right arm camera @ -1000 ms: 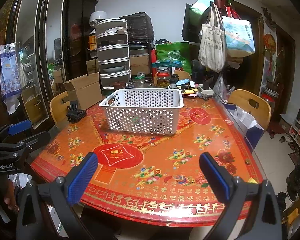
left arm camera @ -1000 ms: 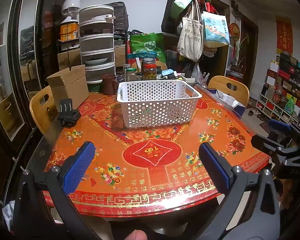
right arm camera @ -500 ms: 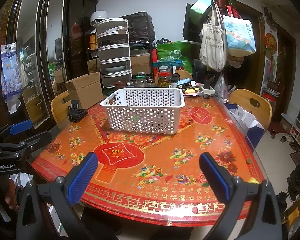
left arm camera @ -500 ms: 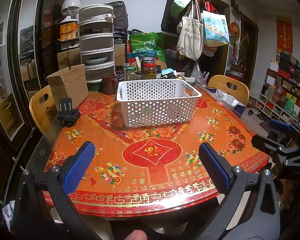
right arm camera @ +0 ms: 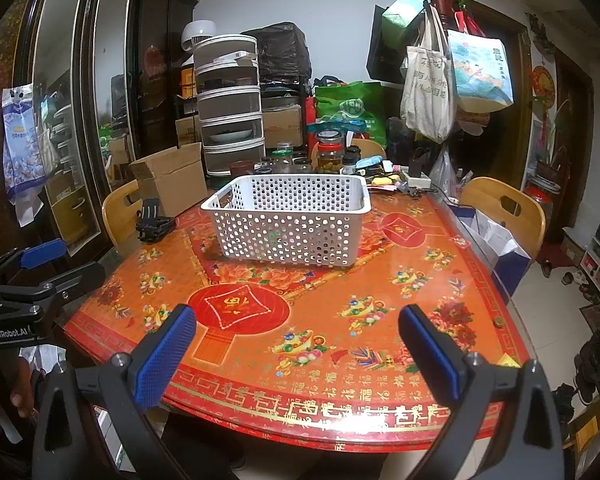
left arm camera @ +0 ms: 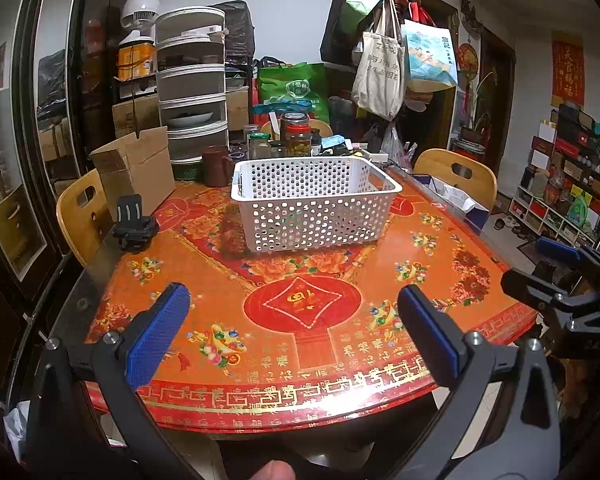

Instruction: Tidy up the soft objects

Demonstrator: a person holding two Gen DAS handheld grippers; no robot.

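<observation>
A white perforated basket (left arm camera: 312,204) stands on the red-and-orange table (left arm camera: 300,344), toward the far side; it also shows in the right wrist view (right arm camera: 288,220). Something small and green shows faintly through its holes. No loose soft object shows on the table. My left gripper (left arm camera: 296,332) is open and empty above the table's near edge. My right gripper (right arm camera: 296,348) is open and empty, also above the near edge. The right gripper (left arm camera: 564,280) shows at the right of the left wrist view, and the left gripper (right arm camera: 36,276) at the left of the right wrist view.
A black clamp mount (left arm camera: 134,226) sits at the table's left edge. An open cardboard box (left arm camera: 134,170), a brown mug (left arm camera: 216,166) and glass jars (left arm camera: 296,136) crowd the far side. Wooden chairs (left arm camera: 458,172) stand around. Bags hang on a coat stand (left arm camera: 396,64).
The views have shifted only slightly. Both grippers stay open and empty near the table's front edge, and the basket has not moved.
</observation>
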